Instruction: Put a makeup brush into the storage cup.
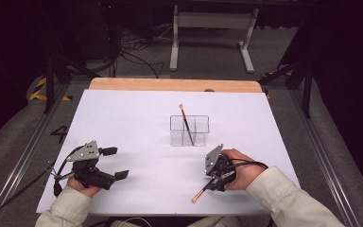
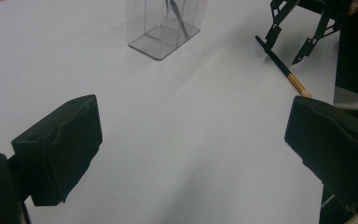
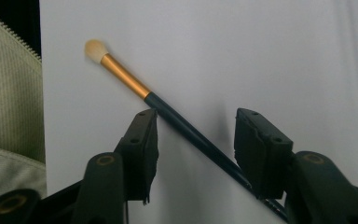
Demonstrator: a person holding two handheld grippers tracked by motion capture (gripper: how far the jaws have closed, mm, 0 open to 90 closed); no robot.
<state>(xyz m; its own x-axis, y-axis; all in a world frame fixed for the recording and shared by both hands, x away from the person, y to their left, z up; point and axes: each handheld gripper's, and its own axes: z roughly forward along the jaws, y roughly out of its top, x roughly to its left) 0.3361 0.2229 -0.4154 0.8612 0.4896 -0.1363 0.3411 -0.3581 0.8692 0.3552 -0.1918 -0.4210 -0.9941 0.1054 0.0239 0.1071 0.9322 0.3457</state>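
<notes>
The makeup brush lies flat on the white worktop, on the person's side of the clear organizer and a little to its right, well apart from it. The right claw is down over the brush with its jaws apart, one on each side of the dark handle. The handle runs slantwise through the gap, touching or nearly touching one jaw near the gold ferrule, not yet pinched. Its long axis points from the pale bristle tip, nearest the person, diagonally back toward the organizer, so the jaws will likely close across the handle rather than along it. The left claw rests wide apart and empty, far to the left of the organizer and much farther from the brush. A second brush already stands in the organizer
</notes>
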